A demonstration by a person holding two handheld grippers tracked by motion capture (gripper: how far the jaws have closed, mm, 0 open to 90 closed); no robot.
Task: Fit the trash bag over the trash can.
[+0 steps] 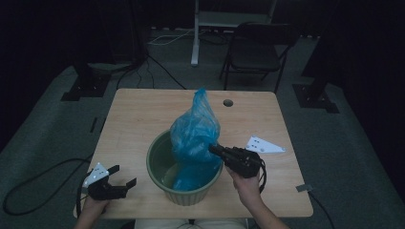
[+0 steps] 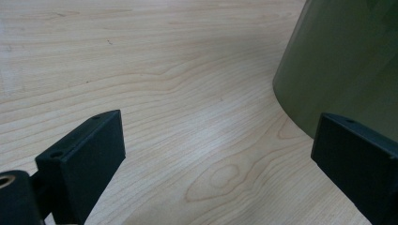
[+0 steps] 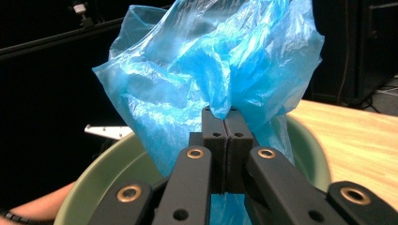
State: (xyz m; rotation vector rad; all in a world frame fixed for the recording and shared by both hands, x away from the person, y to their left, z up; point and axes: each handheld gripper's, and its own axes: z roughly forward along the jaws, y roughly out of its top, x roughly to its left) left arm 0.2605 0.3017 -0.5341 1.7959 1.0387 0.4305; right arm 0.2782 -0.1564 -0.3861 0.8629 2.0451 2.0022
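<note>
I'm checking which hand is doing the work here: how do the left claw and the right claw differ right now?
The left claw stands open with nothing between its jaws, while the right claw is shut on the crinkled blue plastic bag. The left rests low beside the green ribbed bowl; the right reaches over the bowl's rim. Both are black, two-jawed and hand-held.

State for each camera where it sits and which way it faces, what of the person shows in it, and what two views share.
High view: above the person's side, facing forward and down on the table; both forearms, left gripper open, right gripper pinching the blue bag.
Left gripper view: on the left gripper, low over the wood, beside the green bowl; jaws apart.
Right gripper view: on the right gripper, level, jaws shut on the blue bag.
Shared: all three show the bowl.
</note>
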